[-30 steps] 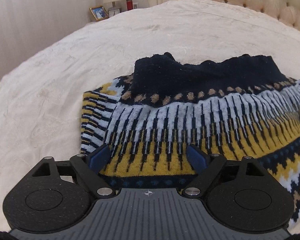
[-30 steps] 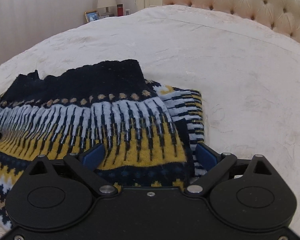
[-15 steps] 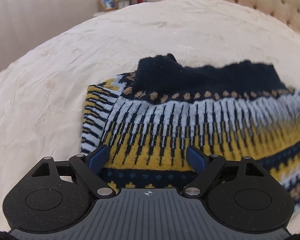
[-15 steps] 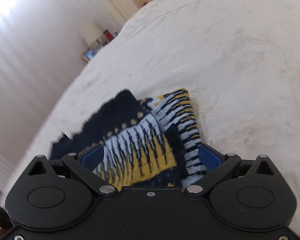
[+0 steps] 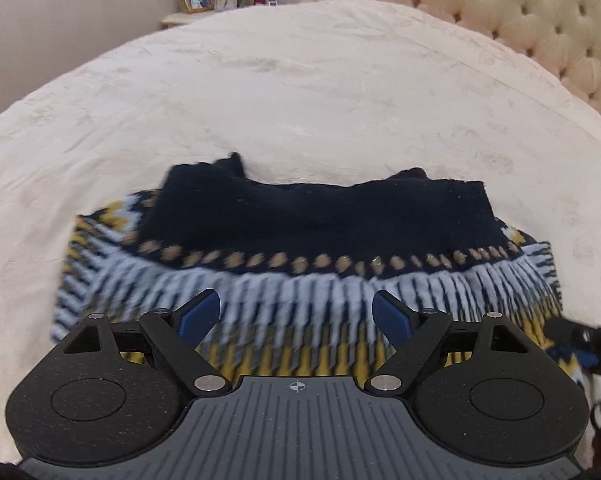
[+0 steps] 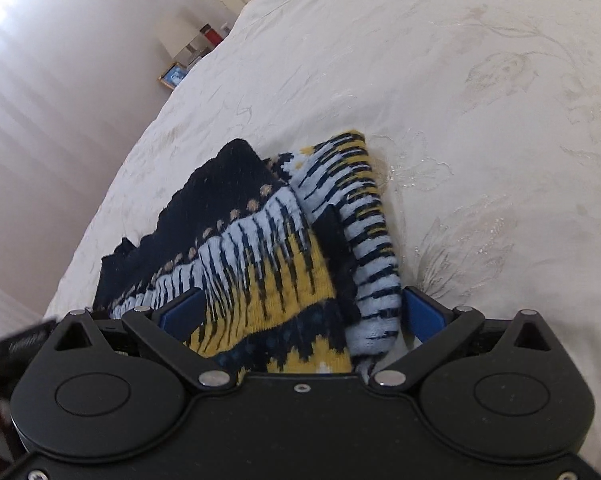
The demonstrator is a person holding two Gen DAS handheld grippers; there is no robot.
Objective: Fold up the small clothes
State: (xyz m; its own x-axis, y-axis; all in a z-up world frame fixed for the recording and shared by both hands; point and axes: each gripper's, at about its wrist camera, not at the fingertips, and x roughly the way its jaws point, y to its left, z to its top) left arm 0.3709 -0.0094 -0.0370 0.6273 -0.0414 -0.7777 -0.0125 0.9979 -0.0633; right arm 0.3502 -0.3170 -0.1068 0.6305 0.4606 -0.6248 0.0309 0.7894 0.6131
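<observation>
A knitted sweater (image 5: 300,240) with a navy band and white, yellow and navy patterns lies folded on the cream bedspread (image 5: 300,80). My left gripper (image 5: 296,314) hovers over its near edge, jaws open and nothing between the blue pads (image 5: 198,314). In the right wrist view the sweater (image 6: 260,248) runs slantwise, with a striped sleeve fold (image 6: 360,240) along its right side. My right gripper (image 6: 300,314) is rolled over and open. The sweater's right-hand edge lies between its wide jaws, and the pads do not squeeze it. A dark part of it shows at the left wrist view's right edge (image 5: 580,336).
A tufted cream headboard (image 5: 520,20) borders the far right of the bed. A bedside table (image 5: 220,4) at the back carries a lamp, a photo frame and a red bottle. Pale curtains (image 6: 40,120) stand to the left.
My left gripper has drawn back and risen, so the sweater looks smaller and farther. My right gripper has rolled and shifted to the sweater's right edge, which now lies between its jaws.
</observation>
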